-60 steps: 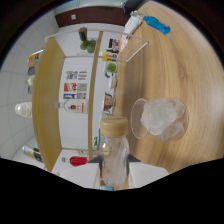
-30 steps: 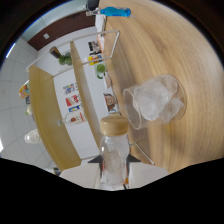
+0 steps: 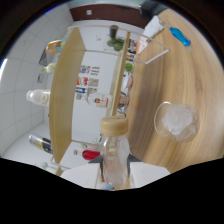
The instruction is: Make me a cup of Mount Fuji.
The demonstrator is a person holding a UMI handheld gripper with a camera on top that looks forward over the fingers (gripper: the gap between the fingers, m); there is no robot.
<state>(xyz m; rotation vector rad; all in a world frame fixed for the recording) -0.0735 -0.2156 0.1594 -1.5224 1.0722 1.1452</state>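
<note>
The claw is showing only as pale shapes at the foot of the gripper view, with its lower part blacked out, so I cannot tell how its fingers are standing. A clear glass bottle with a tan cap is rising straight up out of the claw, its base hiding among those pale shapes and its cap pointing forward. Just ahead of the claw and off to its right, a clear glass of ice is sitting on the wooden table, apart from the bottle. Well beyond the glass, a blue object is lying on the same wood, and near it a white object is resting at the table's far end. To the claw's left, a white-backed wooden shelf is carrying small packets, jars and a red item, too small to name.
</note>
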